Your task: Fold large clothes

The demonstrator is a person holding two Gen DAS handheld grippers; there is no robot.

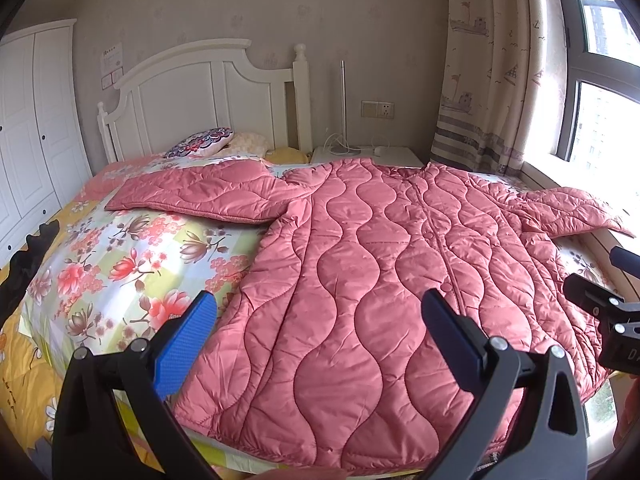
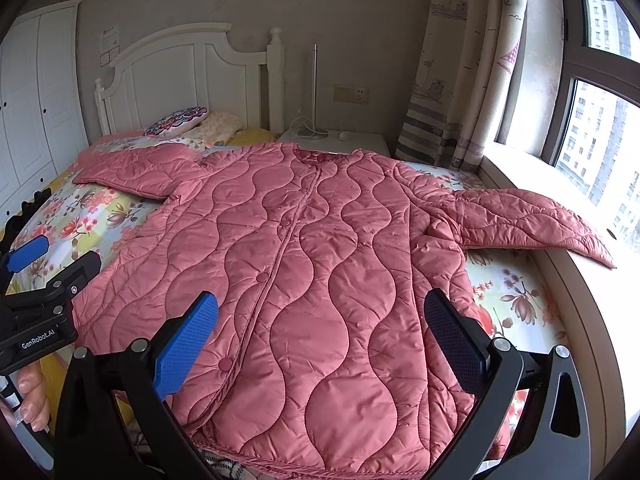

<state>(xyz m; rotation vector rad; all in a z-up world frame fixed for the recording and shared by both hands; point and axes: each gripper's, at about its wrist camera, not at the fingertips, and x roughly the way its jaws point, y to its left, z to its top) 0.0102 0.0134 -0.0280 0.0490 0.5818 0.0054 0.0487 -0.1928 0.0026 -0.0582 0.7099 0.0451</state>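
A large pink quilted coat [image 1: 380, 272] lies flat and face up on the bed, buttoned, collar toward the headboard, both sleeves spread out. It also shows in the right wrist view [image 2: 312, 272]. Its left sleeve [image 1: 200, 196] rests on the floral bedspread; its right sleeve [image 2: 520, 220] reaches onto the window sill. My left gripper [image 1: 320, 312] is open and empty, above the coat's lower left hem. My right gripper [image 2: 320, 312] is open and empty, above the lower right part of the coat. Each gripper shows at the edge of the other's view.
The floral bedspread [image 1: 120, 264] covers the bed. Pillows [image 1: 200, 142] lie by the white headboard [image 1: 208, 92]. A white nightstand [image 1: 368, 156] with a lamp stands beyond the bed. A curtain [image 1: 488, 80] and window sill [image 2: 560, 208] are on the right, a wardrobe [image 1: 28, 128] on the left.
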